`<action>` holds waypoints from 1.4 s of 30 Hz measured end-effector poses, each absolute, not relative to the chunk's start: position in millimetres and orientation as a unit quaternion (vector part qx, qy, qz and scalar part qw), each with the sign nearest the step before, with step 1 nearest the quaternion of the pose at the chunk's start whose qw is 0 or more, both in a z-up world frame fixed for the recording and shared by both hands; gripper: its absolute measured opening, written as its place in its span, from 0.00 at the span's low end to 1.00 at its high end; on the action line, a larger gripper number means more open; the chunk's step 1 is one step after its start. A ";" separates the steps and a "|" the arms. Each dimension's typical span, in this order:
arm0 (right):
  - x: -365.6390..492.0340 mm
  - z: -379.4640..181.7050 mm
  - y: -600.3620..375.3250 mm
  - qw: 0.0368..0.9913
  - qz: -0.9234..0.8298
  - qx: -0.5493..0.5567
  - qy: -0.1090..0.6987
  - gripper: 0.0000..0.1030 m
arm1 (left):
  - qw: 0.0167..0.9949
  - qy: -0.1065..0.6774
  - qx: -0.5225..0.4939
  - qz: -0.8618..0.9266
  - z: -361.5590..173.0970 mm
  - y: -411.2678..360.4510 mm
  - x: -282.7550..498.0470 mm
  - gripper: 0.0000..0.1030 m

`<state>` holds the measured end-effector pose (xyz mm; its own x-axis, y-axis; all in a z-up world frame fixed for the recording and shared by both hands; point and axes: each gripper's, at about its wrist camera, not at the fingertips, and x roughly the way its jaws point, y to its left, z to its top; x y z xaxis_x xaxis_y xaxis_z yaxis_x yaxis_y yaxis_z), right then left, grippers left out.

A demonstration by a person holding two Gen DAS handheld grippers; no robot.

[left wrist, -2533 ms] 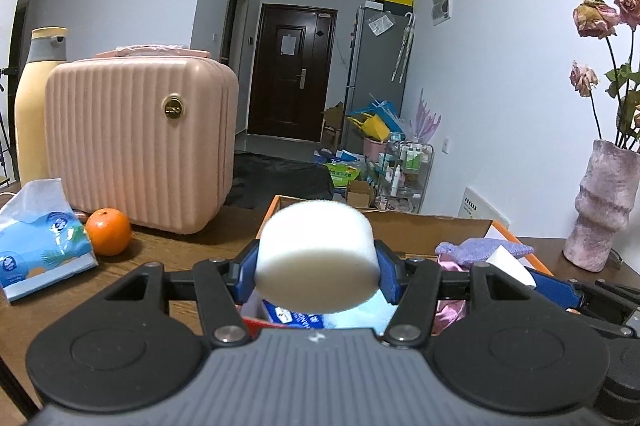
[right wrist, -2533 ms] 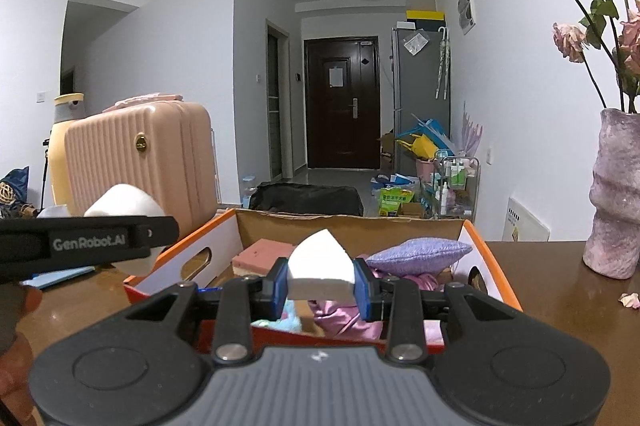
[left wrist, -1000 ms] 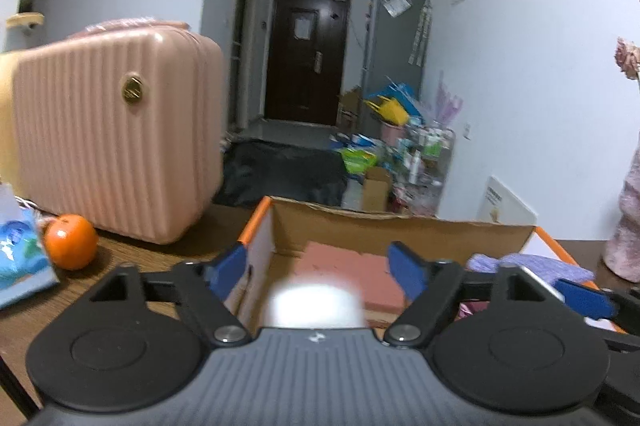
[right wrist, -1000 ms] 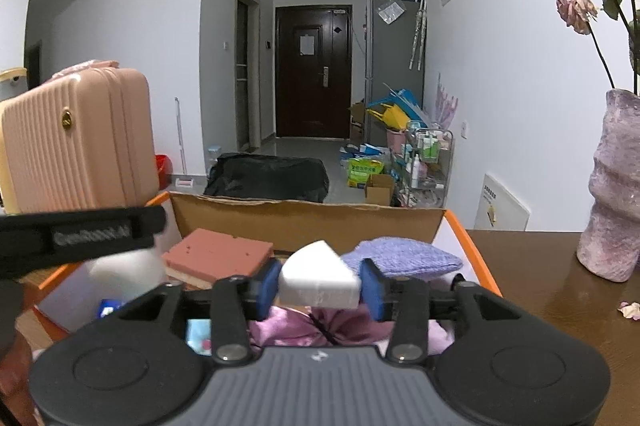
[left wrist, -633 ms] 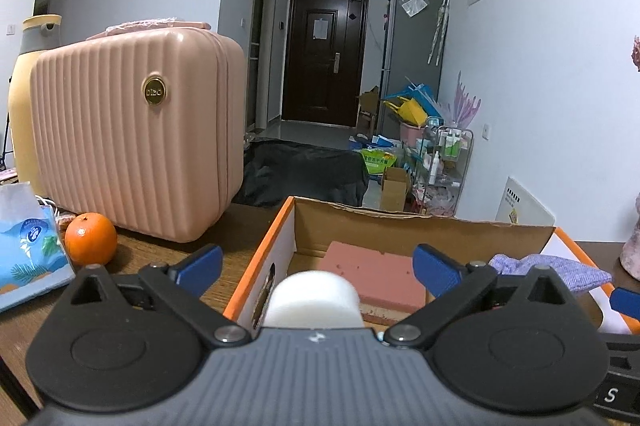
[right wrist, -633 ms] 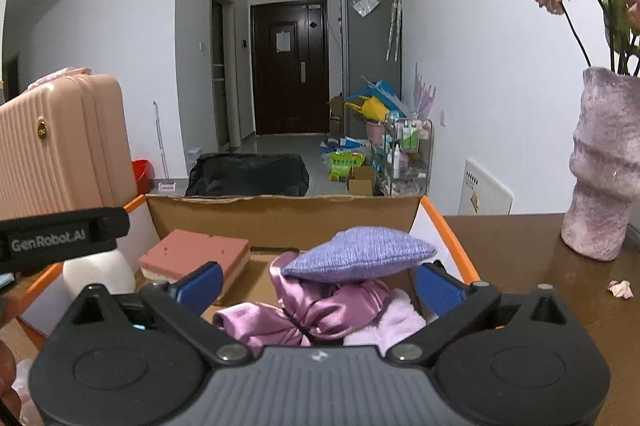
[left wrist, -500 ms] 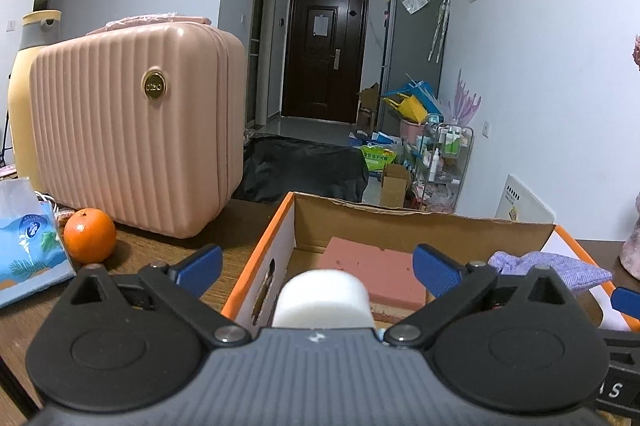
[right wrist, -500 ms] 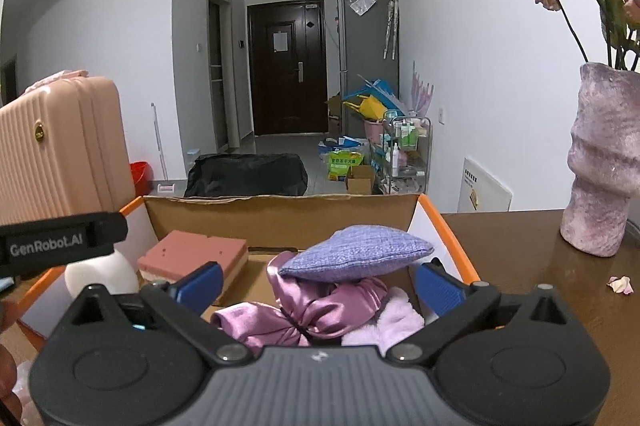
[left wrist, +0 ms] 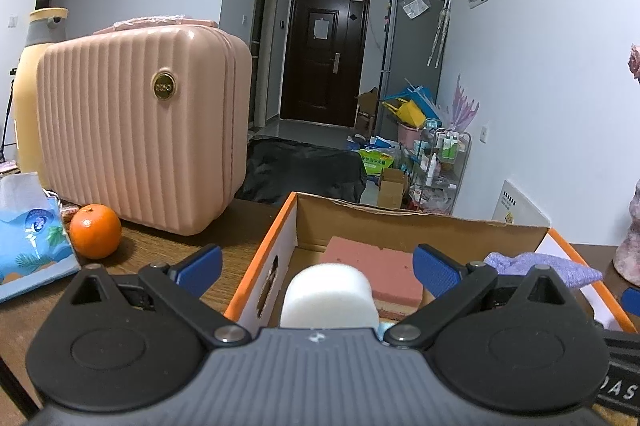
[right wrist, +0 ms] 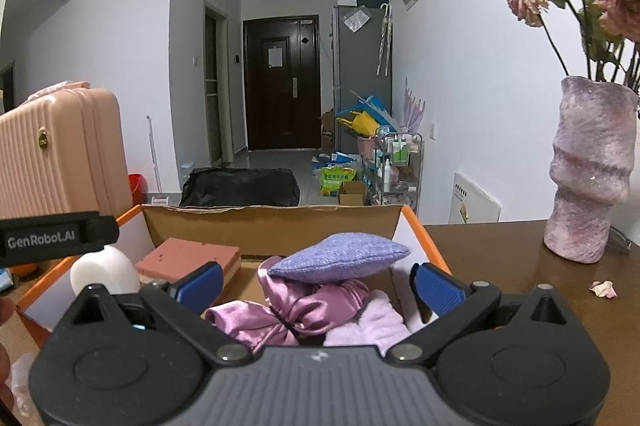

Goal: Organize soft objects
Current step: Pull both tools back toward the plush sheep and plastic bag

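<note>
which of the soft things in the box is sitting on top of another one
The purple pillow. It rests on the shiny pink satin bundle, while the white sponge and the pink foam block sit lower in the box.

Left tool (left wrist: 316,264) released white sponge (left wrist: 329,296) into box (left wrist: 420,222), right tool (right wrist: 318,284) emptied

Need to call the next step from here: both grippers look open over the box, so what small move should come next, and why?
Probably lift the left gripper back from the cardboard box. Its jaws are wide open and the white sponge sits free inside the box beside the pink sponge. The right gripper is open and empty too, over the purple pouch, so nothing here seems left to release.
</note>
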<state>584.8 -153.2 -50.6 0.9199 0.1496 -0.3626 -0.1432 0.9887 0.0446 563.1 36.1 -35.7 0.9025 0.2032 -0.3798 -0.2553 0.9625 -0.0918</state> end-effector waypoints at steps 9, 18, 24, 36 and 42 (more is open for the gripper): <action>556.8 -51.1 -163.8 0.983 0.066 0.003 0.171 1.00 | 0.974 0.183 -0.067 0.120 -35.2 37.9 539.2 1.00; 520.9 -52.5 -169.6 0.985 0.058 -0.005 0.160 1.00 | 0.973 0.186 -0.067 0.117 -35.2 40.1 510.6 1.00; 498.9 -53.6 -169.7 0.985 0.059 -0.009 0.159 1.00 | 0.973 0.189 -0.066 0.114 -36.6 42.9 492.6 1.00; 461.2 -57.3 -166.1 0.983 0.069 -0.018 0.167 1.00 | 0.973 0.201 -0.063 0.100 -39.9 46.5 460.2 1.00; 441.6 -59.7 -163.5 0.982 0.077 -0.026 0.172 1.00 | 0.972 0.209 -0.059 0.092 -42.1 46.1 440.2 1.00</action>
